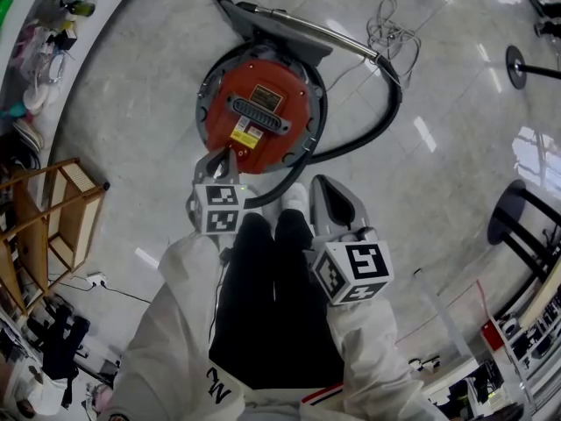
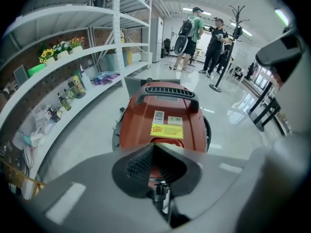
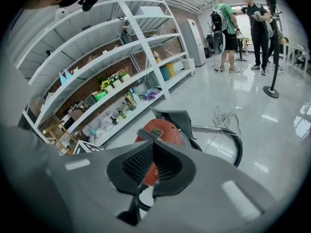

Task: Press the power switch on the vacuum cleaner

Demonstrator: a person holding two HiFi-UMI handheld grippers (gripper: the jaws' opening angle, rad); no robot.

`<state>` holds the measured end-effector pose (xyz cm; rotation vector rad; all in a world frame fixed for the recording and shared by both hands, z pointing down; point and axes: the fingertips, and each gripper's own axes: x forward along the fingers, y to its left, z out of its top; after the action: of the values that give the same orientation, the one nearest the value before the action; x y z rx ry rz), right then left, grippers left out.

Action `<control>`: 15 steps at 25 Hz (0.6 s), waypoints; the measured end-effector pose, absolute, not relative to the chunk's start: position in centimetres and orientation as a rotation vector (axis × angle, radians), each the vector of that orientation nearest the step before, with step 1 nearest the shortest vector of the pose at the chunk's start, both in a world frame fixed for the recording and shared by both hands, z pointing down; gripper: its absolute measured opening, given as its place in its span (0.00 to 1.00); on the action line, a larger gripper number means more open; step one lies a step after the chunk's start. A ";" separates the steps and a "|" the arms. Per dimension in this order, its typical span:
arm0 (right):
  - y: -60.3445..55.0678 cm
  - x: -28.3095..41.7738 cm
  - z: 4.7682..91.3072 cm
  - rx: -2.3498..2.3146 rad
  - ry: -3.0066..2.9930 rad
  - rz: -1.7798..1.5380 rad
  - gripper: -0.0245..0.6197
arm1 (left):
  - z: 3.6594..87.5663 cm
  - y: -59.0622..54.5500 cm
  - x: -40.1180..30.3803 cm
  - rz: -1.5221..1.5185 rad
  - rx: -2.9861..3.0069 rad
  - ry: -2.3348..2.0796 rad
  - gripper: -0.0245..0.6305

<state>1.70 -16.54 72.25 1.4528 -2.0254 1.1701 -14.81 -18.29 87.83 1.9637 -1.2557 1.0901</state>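
- Head view: the fingers [image 1: 213, 165] of the left gripper [image 1: 230, 154] are seen closed at mid-frame, tips by the vacuum cleaner [image 1: 259, 103]; the right gripper [image 1: 320, 187] is kept clear of it.
- Left gripper view: the jaws are seen together on nothing, with the cleaner just ahead.
- Right gripper view: the jaws are likewise together and empty; the press is judged not yet made.

A round red vacuum cleaner [image 1: 260, 114] stands upright on the floor, hose [image 1: 368, 121] attached.

No wording can be read for certain. The vacuum cleaner [image 1: 259, 103] carries a yellow sticker [image 2: 167, 131] with red print, a white label [image 2: 159, 116] with a square code just above it, and a black-and-gold plate [image 1: 266, 100] on its lid, all too small to make out. A dark mark [image 1: 219, 384] on the person's white jacket looks like two letters, unclear
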 end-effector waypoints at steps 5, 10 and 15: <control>-16.3 1.5 71.8 1.455 -2.036 1.161 0.04 | 88.0 -18.4 -14.7 1.099 1.968 -1.224 0.04; -16.0 1.3 71.2 1.465 -2.046 1.149 0.04 | 87.7 -18.6 -14.8 1.045 1.956 -1.233 0.04; -15.6 1.4 70.5 1.468 -2.054 1.129 0.04 | 86.3 -18.5 -14.8 1.028 1.985 -1.254 0.04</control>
<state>1.39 -15.62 70.51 1.4682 -2.0539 1.1295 -14.83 -18.45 86.34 1.9846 -1.2544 1.0280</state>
